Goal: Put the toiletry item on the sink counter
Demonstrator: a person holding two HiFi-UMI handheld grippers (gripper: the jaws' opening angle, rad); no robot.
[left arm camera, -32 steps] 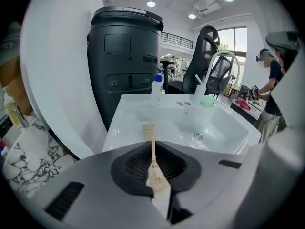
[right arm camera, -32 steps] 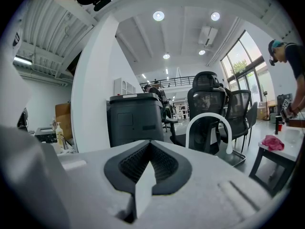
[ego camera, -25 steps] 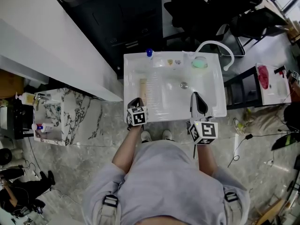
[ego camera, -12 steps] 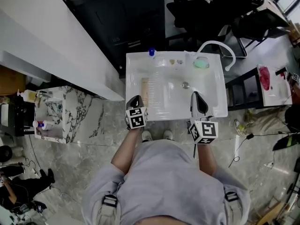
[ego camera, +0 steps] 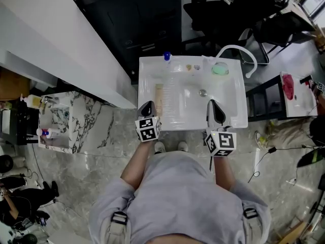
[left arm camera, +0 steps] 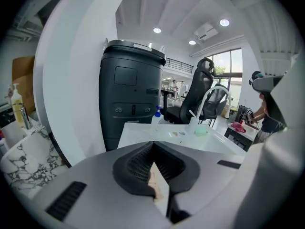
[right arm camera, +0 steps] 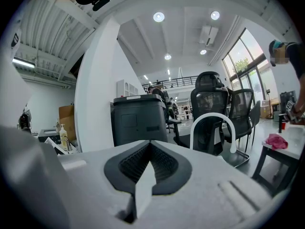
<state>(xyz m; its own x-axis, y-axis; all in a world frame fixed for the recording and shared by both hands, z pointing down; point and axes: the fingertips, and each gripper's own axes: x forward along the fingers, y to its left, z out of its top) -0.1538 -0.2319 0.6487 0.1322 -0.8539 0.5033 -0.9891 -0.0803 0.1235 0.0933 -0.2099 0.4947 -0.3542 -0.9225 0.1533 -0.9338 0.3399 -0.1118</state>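
The white sink counter (ego camera: 150, 70) stands in front of me in the head view. A blue-capped bottle (ego camera: 166, 57) is on its back edge, and a green soap dish (ego camera: 219, 69) sits by the white faucet (ego camera: 238, 52). On a marble side table (ego camera: 76, 126) at the left are a yellowish pump bottle (ego camera: 31, 101) and a small white bottle (ego camera: 45, 132). My left gripper (ego camera: 147, 108) and right gripper (ego camera: 214, 111) hover at the sink's front edge, both shut on nothing. The left gripper view shows shut jaws (left arm camera: 155, 163) facing the blue-capped bottle (left arm camera: 157, 114).
A tall black bin (ego camera: 137, 19) stands behind the sink, and a white wall panel (ego camera: 45, 39) runs along the left. Office chairs (ego camera: 228, 9) are at the back and a dark side table with a pink cloth (ego camera: 285, 83) at the right. A beige strip (ego camera: 158, 98) lies in the basin.
The head view has drifted slightly, so the sink sits a little further right. Both grippers stay shut at the sink's front edge, hardly moved.
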